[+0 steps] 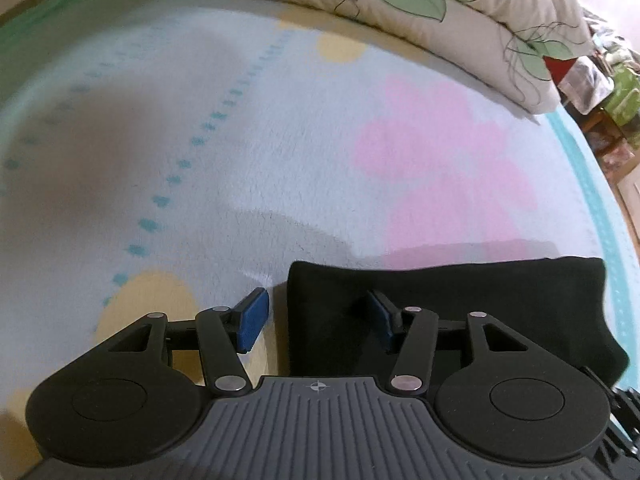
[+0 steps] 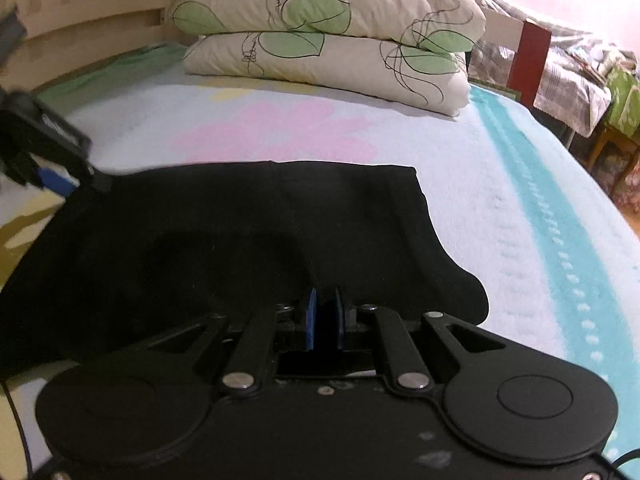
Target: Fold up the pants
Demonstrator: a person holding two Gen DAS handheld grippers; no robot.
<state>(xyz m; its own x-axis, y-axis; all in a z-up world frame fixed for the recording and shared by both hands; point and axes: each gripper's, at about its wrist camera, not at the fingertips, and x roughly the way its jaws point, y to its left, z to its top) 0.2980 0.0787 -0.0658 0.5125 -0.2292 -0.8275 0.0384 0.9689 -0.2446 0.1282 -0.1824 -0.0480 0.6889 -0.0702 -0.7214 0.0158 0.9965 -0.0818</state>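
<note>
The black pants lie on the bed's patterned blanket, already doubled into a compact, roughly rectangular bundle with a fairly straight far edge and a rounded bulge at the near right corner. Two stacked leaf-print pillows sit well beyond them.

The left tool is wide open and holds nothing; one blue pad is over bare blanket just beside the pants' left edge, the other is over the black cloth. In the right wrist view it shows at the bundle's far left corner. The right tool has its pads nearly together at the near edge of the pants; dark material fills the narrow gap, so it looks pinched on the cloth, though black on black makes that uncertain.

The step in hand seems to be taking the left edge for another fold. To do it well, the left tool should straddle all the layers at the edge, low to the blanket, and close fully before lifting. Both tools should then rise together and carry the near edge evenly, keeping it parallel to the far one, so the layers do not slide apart or bunch at the bulging corner.
</note>
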